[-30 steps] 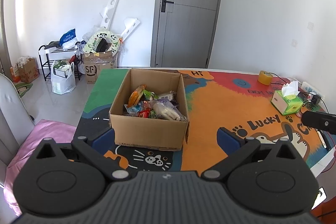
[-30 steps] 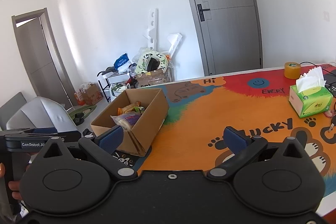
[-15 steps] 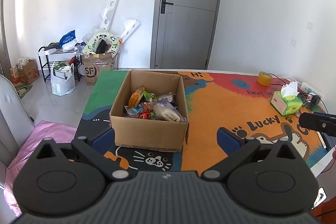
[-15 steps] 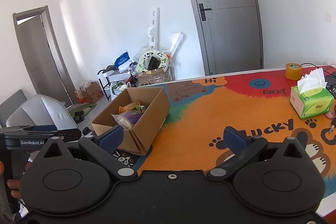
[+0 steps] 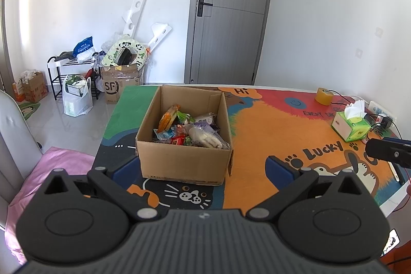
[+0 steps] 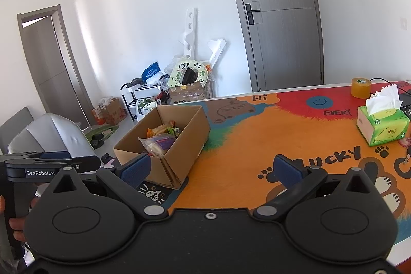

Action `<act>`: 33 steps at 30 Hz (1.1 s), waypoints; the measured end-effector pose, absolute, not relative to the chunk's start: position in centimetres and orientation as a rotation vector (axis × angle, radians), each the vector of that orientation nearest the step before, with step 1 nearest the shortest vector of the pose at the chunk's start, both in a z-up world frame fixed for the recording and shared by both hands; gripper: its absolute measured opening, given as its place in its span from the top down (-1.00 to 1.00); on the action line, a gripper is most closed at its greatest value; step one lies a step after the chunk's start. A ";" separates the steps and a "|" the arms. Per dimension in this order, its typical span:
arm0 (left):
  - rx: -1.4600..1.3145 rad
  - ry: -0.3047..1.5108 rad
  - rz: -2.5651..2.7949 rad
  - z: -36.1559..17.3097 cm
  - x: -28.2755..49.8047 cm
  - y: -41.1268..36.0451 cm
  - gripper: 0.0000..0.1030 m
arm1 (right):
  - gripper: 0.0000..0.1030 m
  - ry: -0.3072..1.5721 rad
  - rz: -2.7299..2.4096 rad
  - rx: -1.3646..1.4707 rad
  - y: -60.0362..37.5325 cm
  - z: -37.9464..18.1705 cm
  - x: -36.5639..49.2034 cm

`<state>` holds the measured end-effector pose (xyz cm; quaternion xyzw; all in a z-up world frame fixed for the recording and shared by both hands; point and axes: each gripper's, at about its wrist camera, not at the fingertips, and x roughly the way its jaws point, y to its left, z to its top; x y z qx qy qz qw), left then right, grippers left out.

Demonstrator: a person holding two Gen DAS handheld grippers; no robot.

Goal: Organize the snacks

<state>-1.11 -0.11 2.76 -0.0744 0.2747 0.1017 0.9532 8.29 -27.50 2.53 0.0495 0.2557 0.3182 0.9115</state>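
An open cardboard box (image 5: pixel 183 161) stands on the colourful table mat (image 5: pixel 269 135), holding several snack packets (image 5: pixel 190 131). My left gripper (image 5: pixel 203 170) is open and empty, in front of the box's near wall. My right gripper (image 6: pixel 210 170) is open and empty, above the mat to the right of the box (image 6: pixel 179 143). In the right wrist view the snack packets (image 6: pixel 160 138) show inside the box. The right gripper's side shows at the right edge of the left wrist view (image 5: pixel 388 152); the left gripper's body shows at the left of the right wrist view (image 6: pixel 38 168).
A green tissue box (image 5: pixel 350 126) and a roll of tape (image 5: pixel 324 96) sit at the table's far right, with cables and a power strip (image 5: pixel 380 117). A grey chair (image 6: pixel 51 135) and pink cloth (image 5: pixel 54 166) are left of the table. Clutter stands by the far wall.
Both views have shifted only slightly; the right gripper has edged a little further into the left wrist view. The box and snacks have not moved.
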 end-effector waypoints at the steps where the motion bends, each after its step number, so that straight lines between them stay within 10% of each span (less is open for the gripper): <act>1: -0.152 0.558 0.206 2.8 -1.1 -0.1 -0.99 | -1.00 0.528 0.654 0.102 -27.5 2.5 8.3; 33: -0.152 0.569 0.201 2.1 -0.8 0.0 -0.99 | -1.00 0.534 0.654 0.101 -27.4 2.4 8.2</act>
